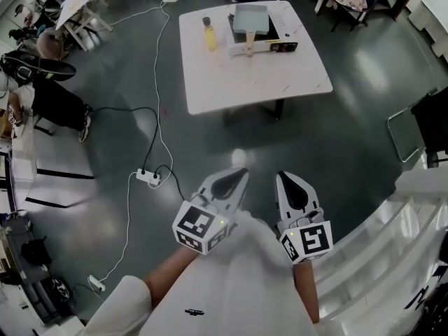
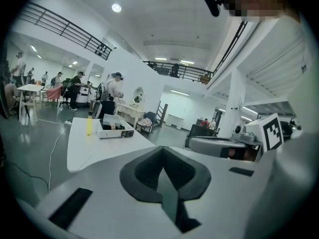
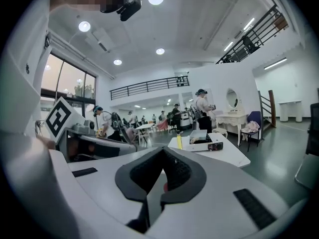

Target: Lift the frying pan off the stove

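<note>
A grey square frying pan (image 1: 250, 18) with a wooden handle rests on a white and black portable stove (image 1: 280, 37) at the far side of a white table (image 1: 294, 75). Both grippers hang close to my body, well short of the table. My left gripper (image 1: 238, 177) is shut with nothing in it, and so is my right gripper (image 1: 285, 179). From the left gripper view, the shut left gripper (image 2: 163, 151) points toward the distant stove (image 2: 115, 131). In the right gripper view, the right gripper (image 3: 162, 153) is shut too, and the pan (image 3: 199, 136) shows small beyond it.
A yellow bottle (image 1: 209, 35) stands left of the stove. A power strip (image 1: 148, 177) and white cables lie on the dark floor to my left. A folding chair (image 1: 409, 131) stands at right, white stair steps (image 1: 392, 243) beside me. People sit at far left.
</note>
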`<action>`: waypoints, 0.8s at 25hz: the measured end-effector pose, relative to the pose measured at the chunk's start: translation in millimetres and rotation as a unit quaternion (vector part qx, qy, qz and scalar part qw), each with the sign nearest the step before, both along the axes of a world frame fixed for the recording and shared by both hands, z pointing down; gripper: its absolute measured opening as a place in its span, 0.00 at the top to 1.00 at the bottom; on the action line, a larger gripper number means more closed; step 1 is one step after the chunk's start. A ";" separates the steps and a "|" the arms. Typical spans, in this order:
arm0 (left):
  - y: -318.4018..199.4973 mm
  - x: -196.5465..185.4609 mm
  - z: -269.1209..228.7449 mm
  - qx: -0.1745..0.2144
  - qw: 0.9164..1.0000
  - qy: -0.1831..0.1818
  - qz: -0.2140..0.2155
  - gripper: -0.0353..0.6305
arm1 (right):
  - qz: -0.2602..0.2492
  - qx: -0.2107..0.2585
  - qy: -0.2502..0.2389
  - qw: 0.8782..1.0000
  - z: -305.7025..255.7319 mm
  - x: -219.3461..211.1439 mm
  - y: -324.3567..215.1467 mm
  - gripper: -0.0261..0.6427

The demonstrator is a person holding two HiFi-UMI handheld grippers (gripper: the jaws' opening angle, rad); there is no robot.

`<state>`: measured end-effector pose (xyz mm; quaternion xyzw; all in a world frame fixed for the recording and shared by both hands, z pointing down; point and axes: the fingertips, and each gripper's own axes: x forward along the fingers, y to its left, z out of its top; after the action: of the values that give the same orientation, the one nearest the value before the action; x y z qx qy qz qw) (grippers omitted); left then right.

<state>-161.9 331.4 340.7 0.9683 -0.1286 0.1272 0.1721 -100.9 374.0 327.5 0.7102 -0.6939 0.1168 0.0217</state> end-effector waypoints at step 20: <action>-264.9 162.8 -7.3 -0.024 0.999 -0.002 0.024 0.94 | 0.029 -0.025 0.004 0.999 4.5 162.9 -260.9 0.96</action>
<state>0.9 66.5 333.4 0.9666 -0.1022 0.1362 0.1918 62.1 113.1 332.0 0.7297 -0.6697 0.1320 0.0391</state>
